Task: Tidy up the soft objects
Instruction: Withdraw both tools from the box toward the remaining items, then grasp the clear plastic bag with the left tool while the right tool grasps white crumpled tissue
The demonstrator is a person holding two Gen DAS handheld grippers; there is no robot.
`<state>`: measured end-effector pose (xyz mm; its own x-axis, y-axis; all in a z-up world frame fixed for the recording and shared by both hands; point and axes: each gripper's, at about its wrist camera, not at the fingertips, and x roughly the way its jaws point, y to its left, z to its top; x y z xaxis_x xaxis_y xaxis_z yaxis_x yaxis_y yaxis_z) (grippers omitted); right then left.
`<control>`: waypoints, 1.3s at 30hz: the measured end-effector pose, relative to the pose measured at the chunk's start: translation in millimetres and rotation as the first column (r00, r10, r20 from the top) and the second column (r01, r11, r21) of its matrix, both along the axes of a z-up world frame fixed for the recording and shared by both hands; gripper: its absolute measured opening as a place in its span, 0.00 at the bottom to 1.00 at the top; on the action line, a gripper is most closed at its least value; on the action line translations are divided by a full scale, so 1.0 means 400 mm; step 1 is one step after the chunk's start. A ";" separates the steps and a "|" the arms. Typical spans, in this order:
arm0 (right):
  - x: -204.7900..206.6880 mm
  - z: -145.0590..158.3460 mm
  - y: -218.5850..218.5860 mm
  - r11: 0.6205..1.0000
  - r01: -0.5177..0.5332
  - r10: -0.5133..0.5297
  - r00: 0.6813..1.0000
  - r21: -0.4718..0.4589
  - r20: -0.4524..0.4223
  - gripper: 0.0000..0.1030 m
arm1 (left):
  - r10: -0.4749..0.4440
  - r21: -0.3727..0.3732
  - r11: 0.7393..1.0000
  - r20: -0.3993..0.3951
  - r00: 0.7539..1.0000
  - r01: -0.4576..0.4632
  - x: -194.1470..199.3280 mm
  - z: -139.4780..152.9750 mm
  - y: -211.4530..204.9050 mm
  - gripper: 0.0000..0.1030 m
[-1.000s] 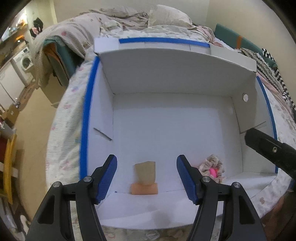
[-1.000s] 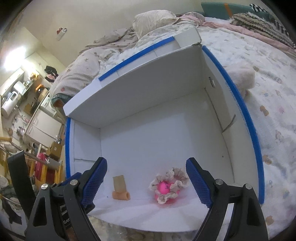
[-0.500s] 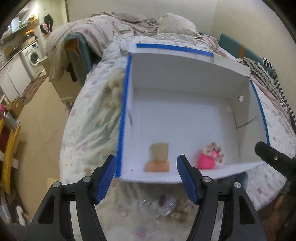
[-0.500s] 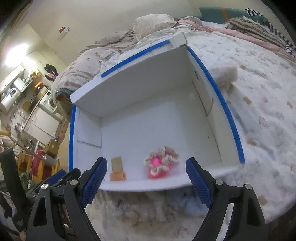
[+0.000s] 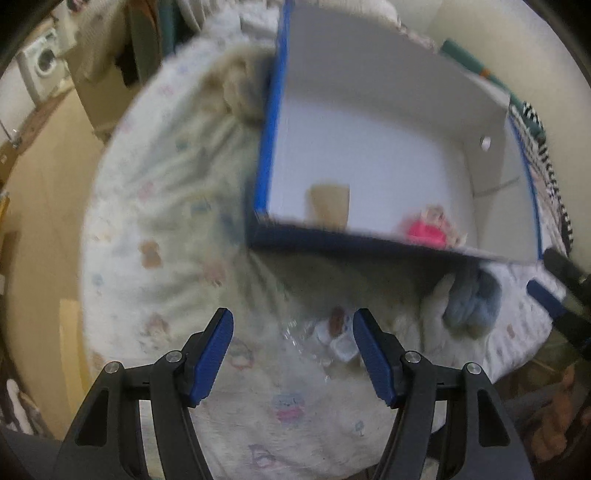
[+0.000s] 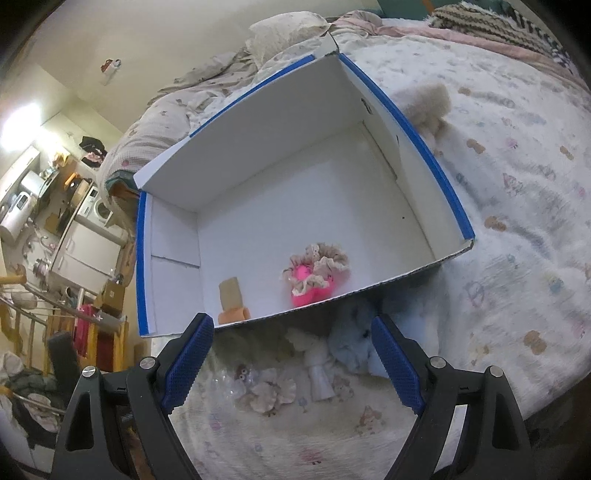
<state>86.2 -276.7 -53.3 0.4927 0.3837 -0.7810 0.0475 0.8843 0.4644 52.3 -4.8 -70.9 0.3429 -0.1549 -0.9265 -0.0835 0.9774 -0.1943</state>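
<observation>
A white box with blue-taped rims [image 6: 436, 173] [image 5: 271, 122] sits on the bed. Inside lie a pink toy wrapped in a frilly scrunchie [image 6: 314, 275] [image 5: 428, 230] and an orange-and-tan piece [image 6: 232, 301] [image 5: 330, 202]. In front of the box on the bedspread are a light blue plush [image 6: 351, 349] [image 5: 474, 301], a white plush [image 6: 317, 362] and a clear wrapped packet of small items [image 6: 258, 387] [image 5: 334, 338]. My left gripper [image 5: 293, 347] hangs open over the packet. My right gripper [image 6: 291, 360] stands open over the plush toys, empty.
A fluffy beige plush [image 6: 426, 105] lies on the bed right of the box; another beige one [image 5: 240, 86] lies left of it. Pillows and rumpled covers [image 6: 288, 33] fill the bed's far end. Past the bed's left edge are floor, a washing machine [image 5: 44, 66] and clutter.
Both grippers have drawn back from over the box's inside to the bedspread in front of it. The plush toys and the packet have come into view. Both grippers stay open.
</observation>
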 end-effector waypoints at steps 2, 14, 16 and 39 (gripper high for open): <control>0.002 -0.002 0.005 1.000 -0.003 0.003 1.000 0.001 -0.003 0.90 | -0.017 -0.019 1.000 -0.050 0.999 0.016 0.007 -0.037 -0.012 0.63; 0.008 -0.022 0.009 1.000 -0.018 0.018 0.999 -0.011 -0.028 0.90 | -0.032 -0.009 0.999 -0.167 0.985 0.031 0.080 -0.147 -0.122 0.38; 0.009 -0.022 0.011 1.000 -0.022 0.022 0.999 -0.016 -0.029 0.90 | -0.056 -0.006 0.998 -0.170 0.984 0.056 0.082 -0.148 -0.145 0.32; 0.004 -0.169 0.227 0.936 -0.351 0.345 0.903 0.023 -0.255 0.62 | 0.018 -0.006 1.000 -0.014 1.000 -0.018 -0.015 0.011 0.023 0.07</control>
<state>88.0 -185.7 -120.8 0.1181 0.4758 -0.8716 -0.1531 0.8760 0.4575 46.3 4.4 -66.7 0.3324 -0.1542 -0.9304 -0.1036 0.9746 -0.1985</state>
